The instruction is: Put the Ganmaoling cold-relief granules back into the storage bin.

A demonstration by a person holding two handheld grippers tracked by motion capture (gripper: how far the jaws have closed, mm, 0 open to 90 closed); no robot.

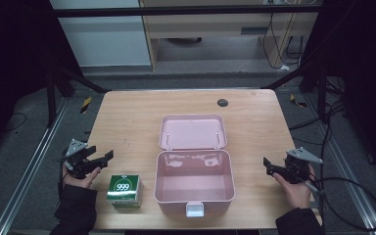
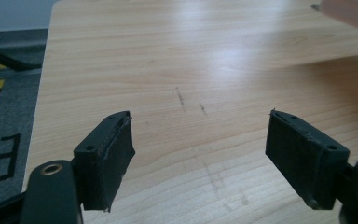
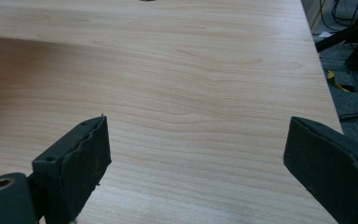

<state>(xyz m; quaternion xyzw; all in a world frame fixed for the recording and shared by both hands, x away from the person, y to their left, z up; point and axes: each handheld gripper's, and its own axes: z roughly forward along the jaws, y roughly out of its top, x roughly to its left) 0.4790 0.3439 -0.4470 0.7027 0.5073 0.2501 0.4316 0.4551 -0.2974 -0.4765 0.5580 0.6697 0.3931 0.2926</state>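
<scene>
- While both hands rest at the near corners of the worktop (image 1: pixel 127 117), a pink box (image 1: pixel 194 182) sits open at the centre, close to the near edge.
- Box lid (image 1: pixel 192 132): swung fully back, lying flat behind the box, inner face up.
- Box latch (image 1: pixel 195 210): white, on the near wall, facing the person.
- Box interior: nothing inside it as seen from the high view.
- Carton (image 1: pixel 124 190): green and white, marked "999", standing on the worktop just left of the box, apart from it.
- Left tongs (image 1: pixel 100 159): held at the left edge, above and left of the carton, pointing toward the box. Jaws spread wide; bare wood between them in the left gripper view.
- Right tongs (image 1: pixel 269 166): held at the right edge, well clear of the box, pointing toward it. Jaws spread wide with nothing between them; the right gripper view shows bare worktop ahead.
- Dark round spot (image 1: pixel 222 102): on the worktop near the far edge, behind the lid.
</scene>
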